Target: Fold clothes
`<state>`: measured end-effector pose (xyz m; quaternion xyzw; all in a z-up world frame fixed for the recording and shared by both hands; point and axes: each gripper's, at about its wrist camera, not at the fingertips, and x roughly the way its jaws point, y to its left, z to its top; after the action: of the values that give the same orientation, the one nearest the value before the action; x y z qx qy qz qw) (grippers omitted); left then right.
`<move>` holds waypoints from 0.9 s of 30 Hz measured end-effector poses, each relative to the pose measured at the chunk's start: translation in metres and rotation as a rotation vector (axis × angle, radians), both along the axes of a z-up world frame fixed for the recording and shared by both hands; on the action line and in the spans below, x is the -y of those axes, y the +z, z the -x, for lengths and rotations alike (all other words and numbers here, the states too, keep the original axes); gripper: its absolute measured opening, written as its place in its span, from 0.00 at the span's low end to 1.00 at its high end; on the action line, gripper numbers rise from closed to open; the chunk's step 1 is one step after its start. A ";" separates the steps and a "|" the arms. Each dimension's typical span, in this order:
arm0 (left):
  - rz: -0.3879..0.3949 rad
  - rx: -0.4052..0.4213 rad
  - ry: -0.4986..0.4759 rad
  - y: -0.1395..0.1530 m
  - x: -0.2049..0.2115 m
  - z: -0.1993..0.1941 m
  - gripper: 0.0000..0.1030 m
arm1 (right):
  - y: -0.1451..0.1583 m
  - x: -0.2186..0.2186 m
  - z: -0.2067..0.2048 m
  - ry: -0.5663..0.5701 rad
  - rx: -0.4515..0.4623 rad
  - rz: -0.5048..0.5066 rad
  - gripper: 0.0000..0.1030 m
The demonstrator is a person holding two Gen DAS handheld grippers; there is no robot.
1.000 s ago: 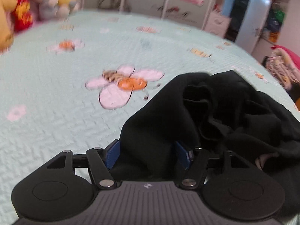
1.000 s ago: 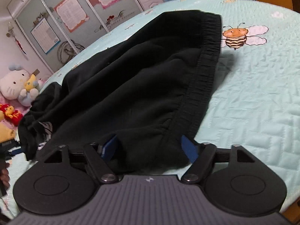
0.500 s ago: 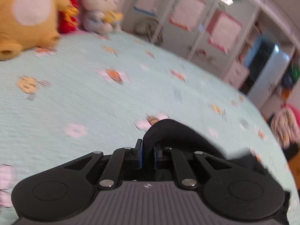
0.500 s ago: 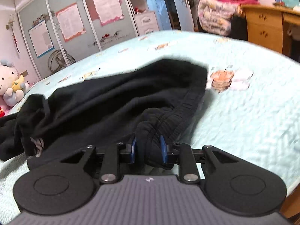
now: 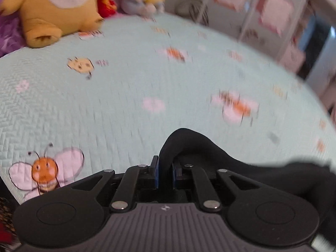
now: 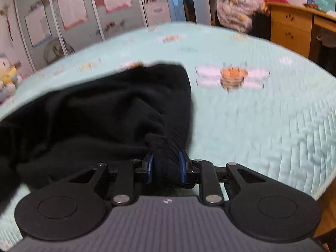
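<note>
Black fleece garment (image 6: pixel 100 115) bunched lower left on pale green quilted bed (image 6: pixel 262 126), pinched by left tool (image 5: pixel 165 173) and, at ribbed waistband (image 6: pixel 166 155), right tool (image 6: pixel 166 167), its jaws just reopened slightly. Best pulled apart evenly, taut, before folding.

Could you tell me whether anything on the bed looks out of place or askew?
Only the black garment: it lies bunched and creased on the quilt, not flat. Both the left gripper and right gripper pinch it. Nothing looks spilled or damaged.
</note>
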<state>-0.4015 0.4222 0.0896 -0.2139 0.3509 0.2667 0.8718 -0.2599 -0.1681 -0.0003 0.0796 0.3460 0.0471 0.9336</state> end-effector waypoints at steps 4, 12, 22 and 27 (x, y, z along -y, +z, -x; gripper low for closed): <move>-0.015 -0.046 0.016 -0.014 0.000 0.008 0.19 | -0.006 0.005 0.007 -0.030 -0.013 -0.041 0.44; -0.215 0.041 0.110 0.009 0.046 0.063 0.45 | -0.016 0.019 0.031 -0.037 -0.009 -0.138 0.60; -0.348 0.214 -0.098 0.052 0.091 0.067 0.60 | -0.010 0.027 0.032 -0.049 -0.015 -0.180 0.63; -0.197 0.170 -0.622 0.027 0.149 0.005 0.69 | -0.017 0.029 0.028 -0.034 -0.046 -0.266 0.70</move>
<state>-0.4062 0.2732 0.1163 -0.0328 0.2979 0.0019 0.9540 -0.2876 -0.1966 -0.0170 0.2094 0.3567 0.0750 0.9073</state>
